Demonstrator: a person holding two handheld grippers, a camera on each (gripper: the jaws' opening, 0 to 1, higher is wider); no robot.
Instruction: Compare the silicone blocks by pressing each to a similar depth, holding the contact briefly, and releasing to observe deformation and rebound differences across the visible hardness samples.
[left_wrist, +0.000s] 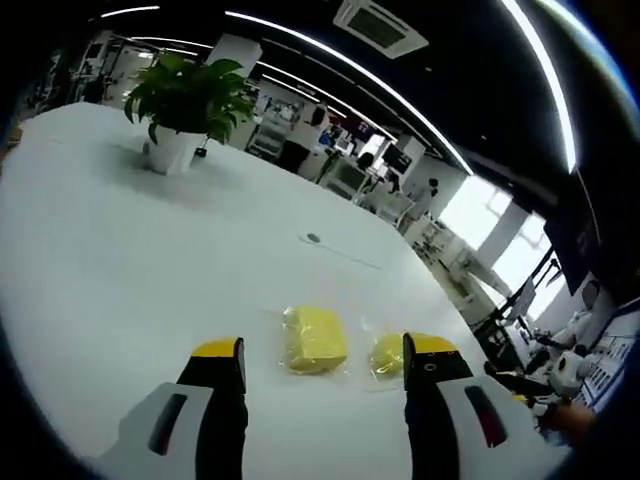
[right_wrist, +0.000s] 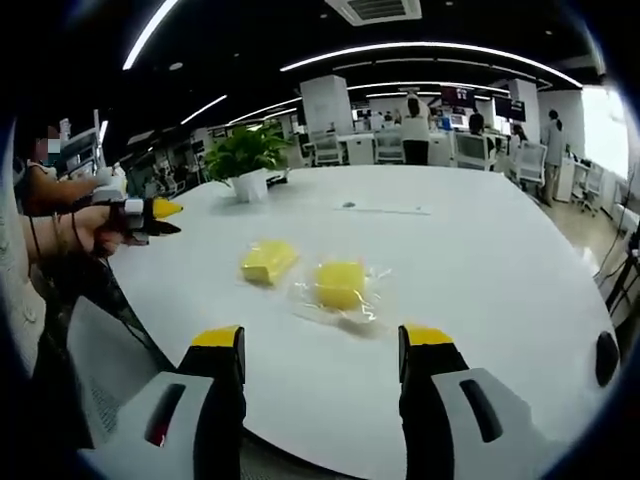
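A: Largest items listed?
B: White desk (right_wrist: 480, 260); potted plant (right_wrist: 245, 160).
A: Blocks?
B: Two yellow blocks (right_wrist: 341, 283) (right_wrist: 268, 260), bagged, side by side mid-desk.
A: Tools?
B: Left tool (left_wrist: 322, 360) and right tool (right_wrist: 320, 345) are held apart above the desk, nothing gripped.

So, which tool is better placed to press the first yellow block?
Probably the left tool: it is open, with one yellow block between its tips. From the right tool, both blocks lie farther ahead.

Two yellow silicone blocks (right_wrist: 269, 261) (right_wrist: 341, 284) in clear wrap, side by side.
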